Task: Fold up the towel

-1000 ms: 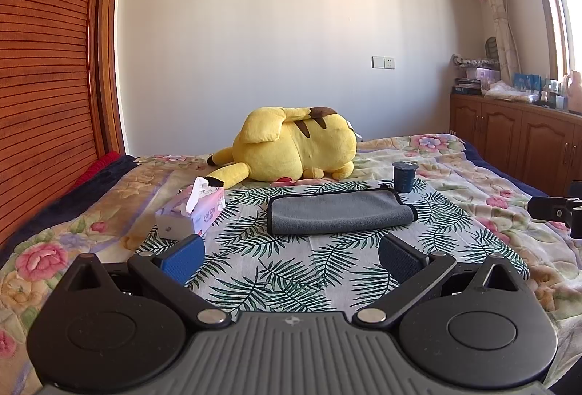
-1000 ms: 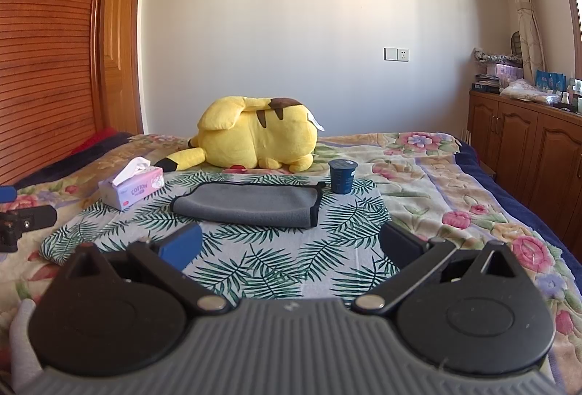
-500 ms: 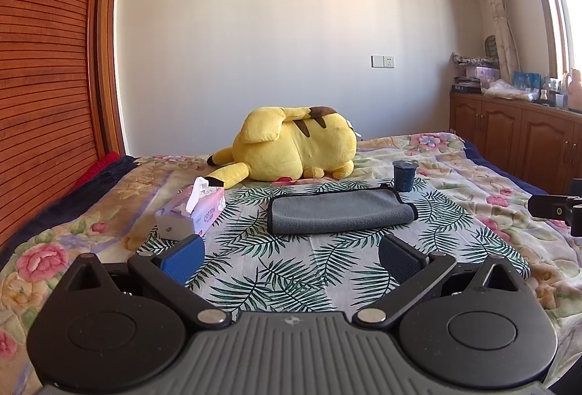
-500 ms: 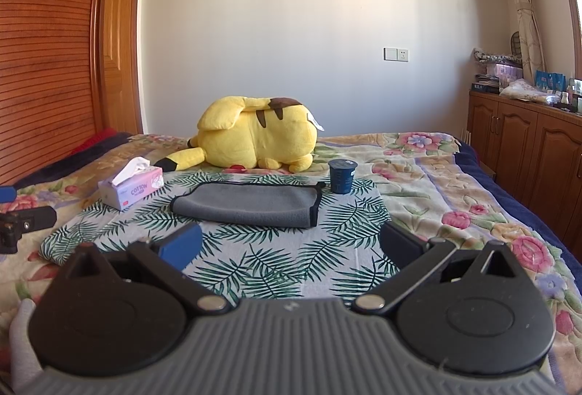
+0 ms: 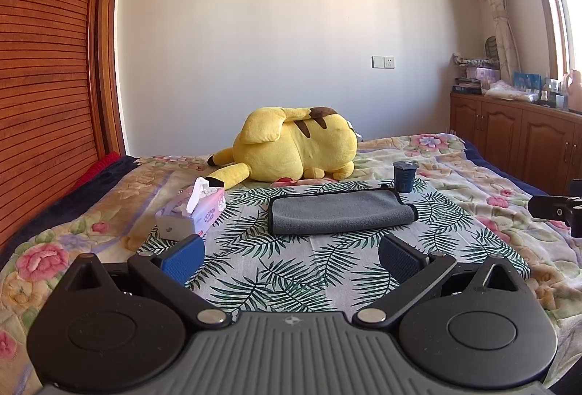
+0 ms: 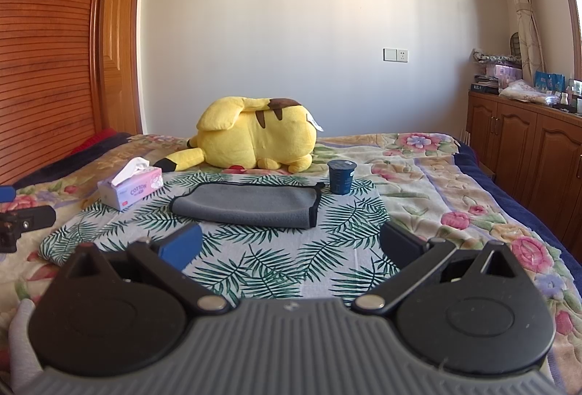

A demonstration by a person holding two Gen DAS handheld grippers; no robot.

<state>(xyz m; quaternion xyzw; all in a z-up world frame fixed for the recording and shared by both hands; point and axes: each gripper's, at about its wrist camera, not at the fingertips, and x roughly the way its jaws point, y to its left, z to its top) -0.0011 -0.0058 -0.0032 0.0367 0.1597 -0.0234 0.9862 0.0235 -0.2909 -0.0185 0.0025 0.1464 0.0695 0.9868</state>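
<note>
A grey towel [image 5: 340, 211] with a black edge lies folded in a long flat strip on a leaf-print cloth [image 5: 283, 271] on the bed. It also shows in the right wrist view [image 6: 247, 204]. My left gripper [image 5: 291, 256] is open and empty, held back from the towel's near edge. My right gripper [image 6: 291, 245] is open and empty, also short of the towel. Each gripper shows at the edge of the other's view.
A yellow plush toy [image 5: 291, 151] lies behind the towel. A pink tissue box [image 5: 196, 213] stands to the left, a dark blue cup [image 5: 403, 176] at the towel's far right corner. Wooden cabinets [image 5: 516, 140] line the right wall.
</note>
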